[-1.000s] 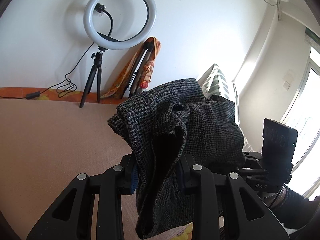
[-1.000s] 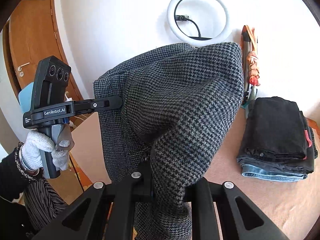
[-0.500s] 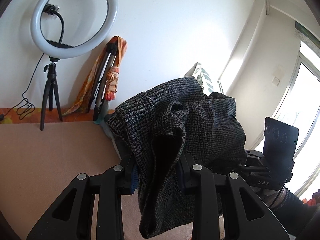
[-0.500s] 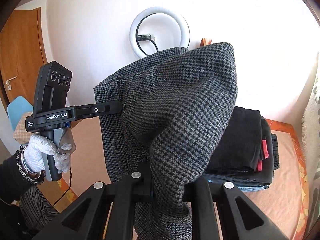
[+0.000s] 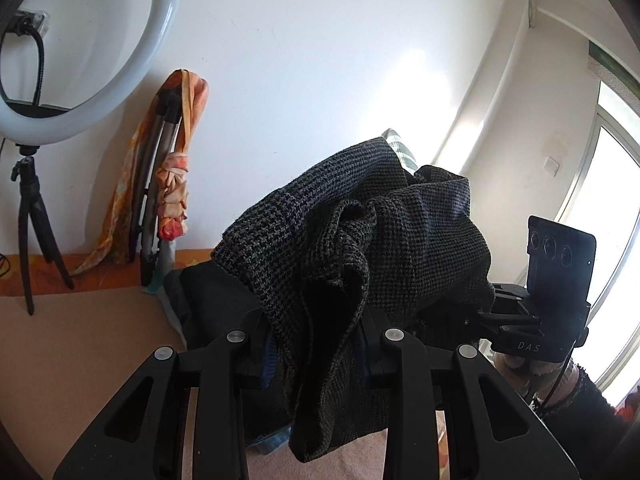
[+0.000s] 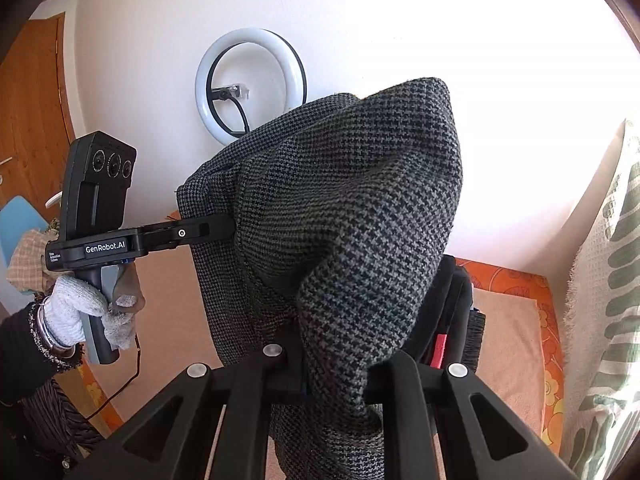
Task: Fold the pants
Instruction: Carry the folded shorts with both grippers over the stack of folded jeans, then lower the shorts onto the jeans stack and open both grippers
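Note:
The pants point(image 5: 360, 248) are a bunched bundle of dark houndstooth cloth, lifted above the tan bed point(image 5: 80, 344). My left gripper point(image 5: 316, 344) is shut on a thick fold of them, and the cloth hangs down between the fingers. In the right wrist view my right gripper point(image 6: 336, 376) is shut on another fold of the pants point(image 6: 360, 200). There the left gripper's fingers point(image 6: 192, 234) run into the cloth from the left, held by a gloved hand point(image 6: 80, 312). The right gripper's housing point(image 5: 558, 276) shows at the right of the left wrist view.
A stack of folded dark clothes point(image 6: 456, 304) with a red tag lies just behind the bundle, also seen as dark clothes point(image 5: 208, 300). A ring light point(image 6: 248, 84) on a tripod and a folded tripod with orange cloth point(image 5: 168, 184) stand by the wall. A green-striped blanket point(image 6: 600, 320) rises at the right.
Both grippers carried the bundle sideways toward the folded stack. The ring light slid left in both views, and the stack now sits right behind the pants. Both grips are unchanged.

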